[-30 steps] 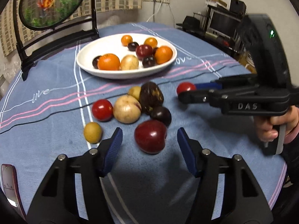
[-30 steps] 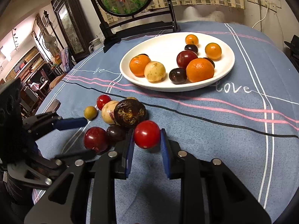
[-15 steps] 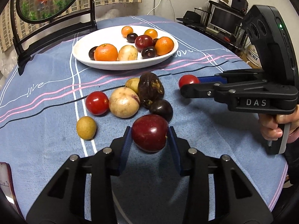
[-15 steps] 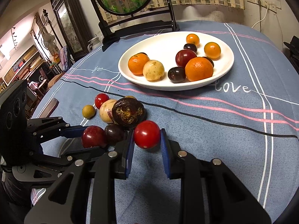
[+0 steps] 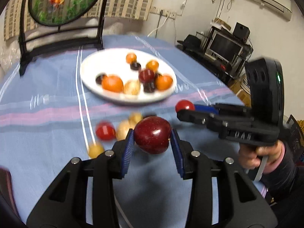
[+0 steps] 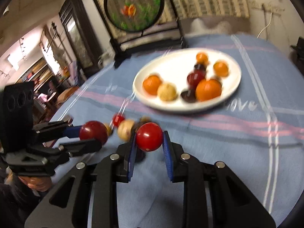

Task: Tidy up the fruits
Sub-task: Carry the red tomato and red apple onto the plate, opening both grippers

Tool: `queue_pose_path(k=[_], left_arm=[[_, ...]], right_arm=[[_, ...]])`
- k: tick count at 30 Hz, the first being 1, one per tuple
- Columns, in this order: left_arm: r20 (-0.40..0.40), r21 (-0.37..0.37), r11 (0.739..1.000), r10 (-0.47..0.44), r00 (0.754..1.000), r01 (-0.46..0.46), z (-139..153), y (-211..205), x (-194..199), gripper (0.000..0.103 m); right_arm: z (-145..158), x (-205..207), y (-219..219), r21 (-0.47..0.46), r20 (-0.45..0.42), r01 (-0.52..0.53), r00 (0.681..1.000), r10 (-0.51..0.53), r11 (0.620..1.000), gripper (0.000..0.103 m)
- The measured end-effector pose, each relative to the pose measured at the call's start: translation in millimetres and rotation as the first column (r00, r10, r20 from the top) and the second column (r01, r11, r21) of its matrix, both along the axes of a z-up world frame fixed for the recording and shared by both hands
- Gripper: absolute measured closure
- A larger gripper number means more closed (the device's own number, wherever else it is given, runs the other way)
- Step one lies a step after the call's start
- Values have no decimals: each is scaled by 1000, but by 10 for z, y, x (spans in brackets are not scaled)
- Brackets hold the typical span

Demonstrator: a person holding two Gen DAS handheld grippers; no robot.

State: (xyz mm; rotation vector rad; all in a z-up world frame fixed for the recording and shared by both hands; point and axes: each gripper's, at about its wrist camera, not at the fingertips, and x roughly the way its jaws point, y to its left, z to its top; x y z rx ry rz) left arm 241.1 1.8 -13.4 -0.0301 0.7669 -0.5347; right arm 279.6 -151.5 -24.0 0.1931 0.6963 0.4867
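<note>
Left wrist view: the left tongs (image 5: 152,142) grip a dark red plum (image 5: 152,137) across its widest part, one blue pad on each flank, with the fruit lifted clear of the blue striped cloth on the desk (image 5: 47,152), on the near side of the white plate (image 5: 91,87). The right tongs (image 6: 148,143) are clamped on a smaller, glossy red cherry tomato (image 6: 149,136), also held off the cloth just short of the plate. Between the plate and both tools lies a loose cluster of fruit: another red tomato (image 5: 105,131), pale round fruits (image 5: 123,131) and a small yellow one (image 5: 95,150), blurred beyond finer naming. The plate already carries oranges, dark plums and a pale fruit.

Both held fruits look light, smooth-skinned and likely slippery, firm but easily bruised; a hold across the middle with modest squeeze seems safest, since a round fruit pinched off-centre could squirt out.

A second ago the left tongs stood wide apart around the plum, which still rested on the cloth; they have since closed on it and raised it, and the plate now sits higher and farther off in that view. The right tongs already had the tomato then; it too has come up off the cloth, and both views are now streaked with motion blur.
</note>
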Motion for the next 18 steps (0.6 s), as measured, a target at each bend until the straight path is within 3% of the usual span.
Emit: queue_pose_path(k=[6, 9, 10, 11, 12, 16, 18], left_arm=[[26, 29, 998, 63, 998, -64, 197, -105, 867, 64], [13, 63, 991, 118, 993, -119, 162, -143, 1263, 62], [3, 62, 988, 144, 990, -144, 151, -133, 1358, 51], [6, 64, 984, 167, 986, -167, 166, -117, 1373, 28], [25, 56, 978, 200, 979, -201, 205, -69, 1336, 20], [62, 48, 960, 273, 960, -276, 251, 161, 1055, 4], [47, 53, 933, 353, 934, -355, 132, 353, 850, 2]], right_arm=[[78, 634, 6, -8, 47, 106, 993, -105, 994, 76], [69, 889, 16, 2, 48, 143, 989, -143, 990, 69], [77, 915, 11, 4, 43, 152, 987, -152, 988, 57], [87, 904, -4, 7, 40, 156, 987, -156, 988, 50], [94, 875, -20, 11, 38, 158, 987, -159, 987, 49], [112, 605, -40, 4, 18, 133, 991, -133, 991, 44], [30, 449, -43, 27, -18, 108, 994, -108, 994, 44]])
